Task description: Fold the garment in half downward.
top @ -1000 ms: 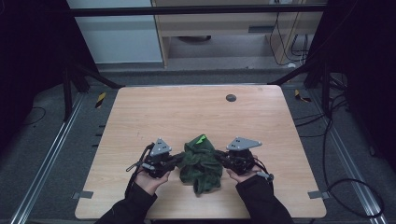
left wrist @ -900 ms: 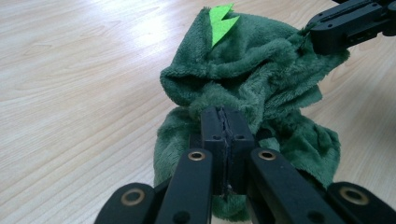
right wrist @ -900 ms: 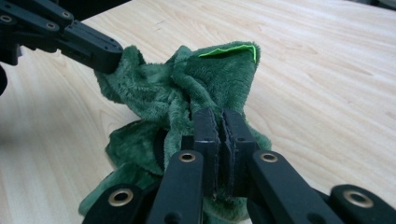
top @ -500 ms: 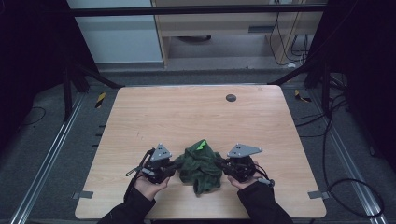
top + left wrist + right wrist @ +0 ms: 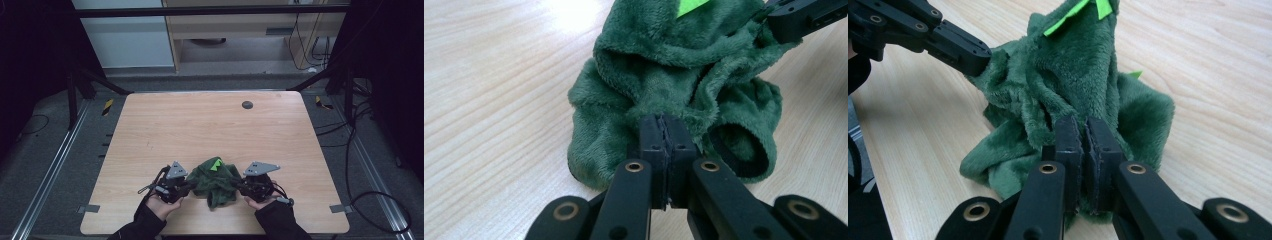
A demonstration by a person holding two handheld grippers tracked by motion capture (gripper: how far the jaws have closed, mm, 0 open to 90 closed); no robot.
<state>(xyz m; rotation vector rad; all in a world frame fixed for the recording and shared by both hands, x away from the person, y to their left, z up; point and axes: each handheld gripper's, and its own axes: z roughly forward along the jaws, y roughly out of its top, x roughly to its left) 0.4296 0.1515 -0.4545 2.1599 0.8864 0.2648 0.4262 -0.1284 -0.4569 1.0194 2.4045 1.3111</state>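
The high view is dim and soft, its surroundings sunk in darkness. Both gripper views are brighter, with pale glare on the tabletop [image 5: 574, 12] and blurred near edges.

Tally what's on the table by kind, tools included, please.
Green plush garment: 1
Tools, left tool and right tool, both clamped on the garment: 2
Small dark disc near the far edge: 1
Total: 4

A wooden table [image 5: 200, 130] bears a small dark disc [image 5: 247, 104], perhaps a cap, near its far edge.
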